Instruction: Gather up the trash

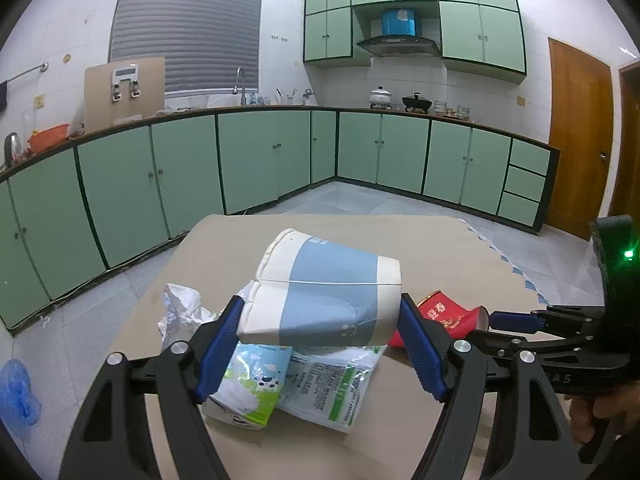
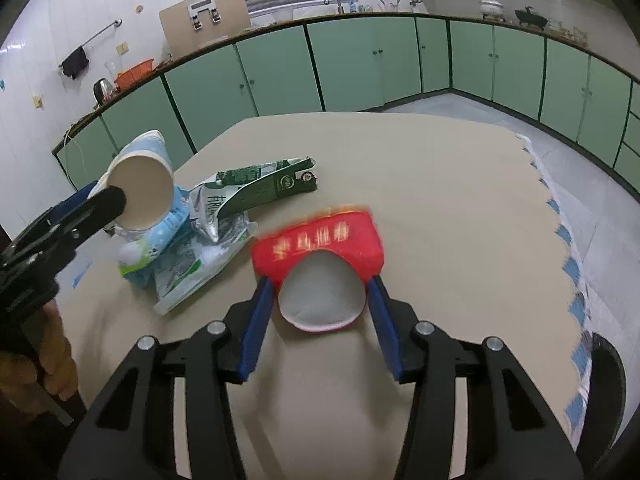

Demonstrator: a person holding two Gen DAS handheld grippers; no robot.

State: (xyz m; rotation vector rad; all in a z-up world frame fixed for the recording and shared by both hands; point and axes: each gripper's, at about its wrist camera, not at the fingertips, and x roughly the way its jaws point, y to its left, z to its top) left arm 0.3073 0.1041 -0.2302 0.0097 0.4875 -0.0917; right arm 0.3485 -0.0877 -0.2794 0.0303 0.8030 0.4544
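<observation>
My left gripper (image 1: pixel 320 300) is shut on a crushed blue-and-white paper cup (image 1: pixel 328 288) and holds it sideways above a pile of trash. In the right wrist view that cup (image 2: pixel 140 196) shows its open mouth at the left, in the left gripper (image 2: pixel 100 204). A squashed red paper cup (image 2: pixel 320 240) lies between the blue pads of my right gripper (image 2: pixel 319 282), mouth towards the camera, and both pads touch its sides. From the left wrist view the red cup (image 1: pixel 444 316) is at the right, with the right gripper (image 1: pixel 512 320) behind it.
On the beige table (image 2: pixel 440 200) lie a milk carton (image 1: pixel 252 376), a green-and-white bag (image 1: pixel 328 388), crumpled paper (image 1: pixel 180 308) and a flattened dark green pack (image 2: pixel 272 184). A blue plastic bag (image 1: pixel 16 392) lies on the floor. Green cabinets (image 1: pixel 248 160) line the walls.
</observation>
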